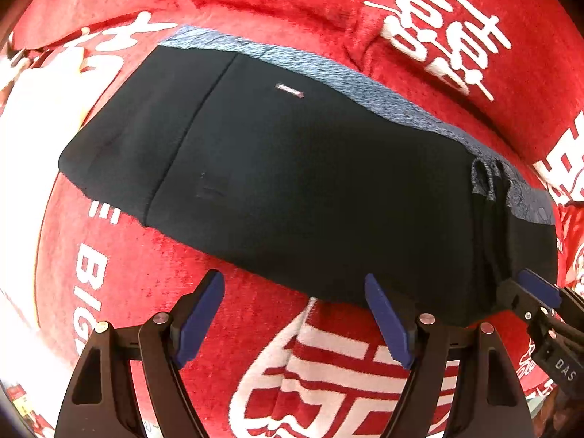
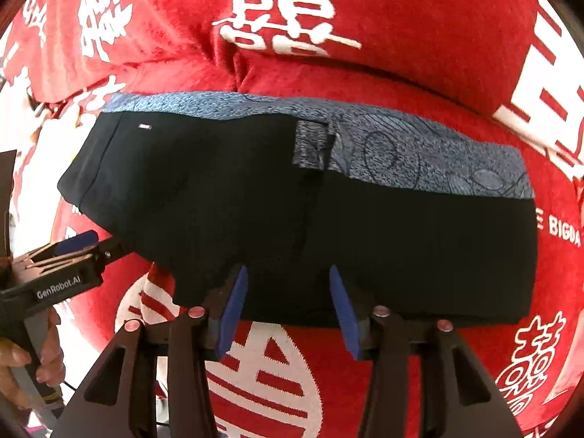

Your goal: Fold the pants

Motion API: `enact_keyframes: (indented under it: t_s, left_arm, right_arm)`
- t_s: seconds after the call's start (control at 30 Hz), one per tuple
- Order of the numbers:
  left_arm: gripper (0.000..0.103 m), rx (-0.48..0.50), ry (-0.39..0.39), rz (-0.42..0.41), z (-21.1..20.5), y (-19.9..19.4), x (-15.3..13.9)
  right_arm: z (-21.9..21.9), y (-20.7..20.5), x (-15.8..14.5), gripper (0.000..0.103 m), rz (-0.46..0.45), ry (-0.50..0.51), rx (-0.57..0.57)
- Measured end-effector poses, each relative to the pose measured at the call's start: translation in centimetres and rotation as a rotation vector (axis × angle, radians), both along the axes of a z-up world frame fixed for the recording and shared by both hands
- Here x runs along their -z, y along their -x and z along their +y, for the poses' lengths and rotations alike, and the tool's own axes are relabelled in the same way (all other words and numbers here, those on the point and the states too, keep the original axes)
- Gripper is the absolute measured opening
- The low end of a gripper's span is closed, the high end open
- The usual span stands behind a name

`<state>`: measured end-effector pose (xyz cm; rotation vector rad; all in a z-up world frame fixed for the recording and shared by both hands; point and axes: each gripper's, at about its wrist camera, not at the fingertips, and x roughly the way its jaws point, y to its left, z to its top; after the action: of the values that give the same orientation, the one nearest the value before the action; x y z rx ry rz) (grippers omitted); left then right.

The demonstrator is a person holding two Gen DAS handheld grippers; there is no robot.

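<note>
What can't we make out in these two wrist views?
- Pants: layers under the top one, hidden by the black fabric in both views.
- Small label near the waistband: text too small, both views.
- Right gripper: fingertips overlap the pants' near edge; contact unclear.
- Blanket: print cut off by the fisheye edge.

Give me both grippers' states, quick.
Left gripper: open, holding nothing.
Right gripper: open, at the pants' near edge, not gripping.

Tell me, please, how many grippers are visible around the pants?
2. The left gripper is open over the red blanket at the pants' near edge; the right gripper is open at that same edge, further right.
</note>
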<state>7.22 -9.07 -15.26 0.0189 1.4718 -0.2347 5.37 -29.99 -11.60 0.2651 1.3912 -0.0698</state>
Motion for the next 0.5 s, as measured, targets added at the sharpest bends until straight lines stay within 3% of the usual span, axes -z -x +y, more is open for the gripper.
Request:
enact_keyframes:
  t_s: [0.23, 0.5]
  left_arm:
    - [0.08, -0.037, 0.011, 0.011, 2.2, 0.5, 0.1]
    - [0.08, -0.087, 0.026, 0.012, 5.1, 0.0, 0.3]
  right_arm:
    - [3.2, 0.0, -0.4, 0.052, -0.001, 0.038, -0.121]
    - [5.7, -0.6, 0.7, 0.052, 0.03, 0.007, -0.172]
